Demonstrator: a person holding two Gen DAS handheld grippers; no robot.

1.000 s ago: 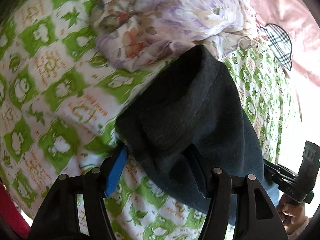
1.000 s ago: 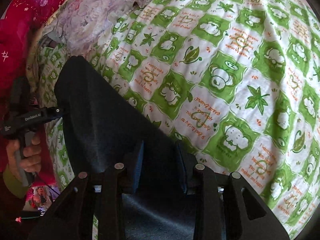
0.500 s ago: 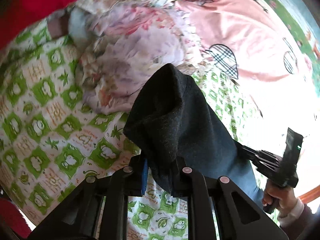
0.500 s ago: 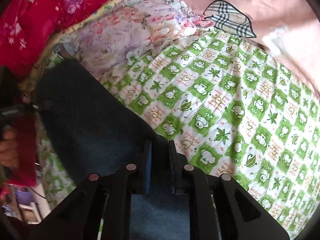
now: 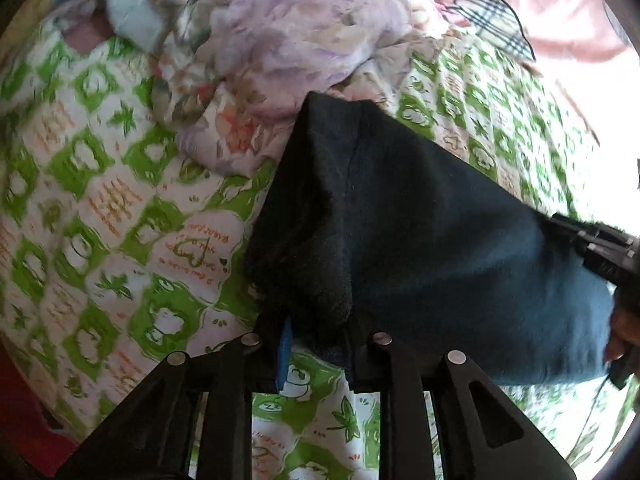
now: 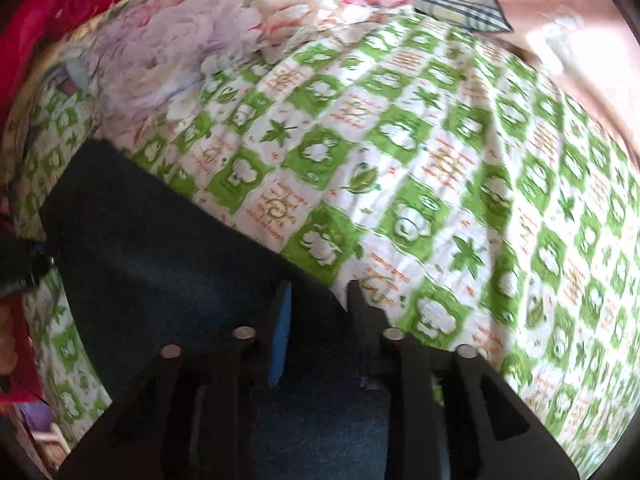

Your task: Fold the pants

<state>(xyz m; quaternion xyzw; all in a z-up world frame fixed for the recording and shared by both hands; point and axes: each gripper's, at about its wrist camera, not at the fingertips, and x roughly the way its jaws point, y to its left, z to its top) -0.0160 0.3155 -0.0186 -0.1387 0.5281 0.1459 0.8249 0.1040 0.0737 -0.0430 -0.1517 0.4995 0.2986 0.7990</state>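
The dark blue pants (image 5: 420, 216) hang stretched between two hand-held grippers above a bed covered in a green-and-white checked sheet (image 5: 120, 208). The left hand-held gripper (image 5: 316, 332) has a bunched corner of the cloth between its fingers, a blue pad (image 5: 285, 352) showing on its left finger; its jaws have just been opening a little after closing, and the fabric sits between them, though whether the pads press it firmly cannot be told. The right hand-held gripper (image 6: 318, 304) stands with its fingers a little apart over the pants (image 6: 168, 264), the cloth running between and under them; its jaws too have just been opening, and its blue pad (image 6: 282, 332) appears clear of the fabric on the inner side, so a grip cannot be confirmed. Ahead of the left hand-held gripper, the pants rise to a peak against a crumpled floral quilt (image 5: 288, 40) in lilac and pink. Far ahead and to its right lies pink bedding (image 5: 540, 8) with a plaid patch (image 5: 492, 24). At the right edge of the left wrist view, a person's hand (image 5: 622, 332) holds the other hand-held gripper at the far side of the cloth. Both views are blurred.
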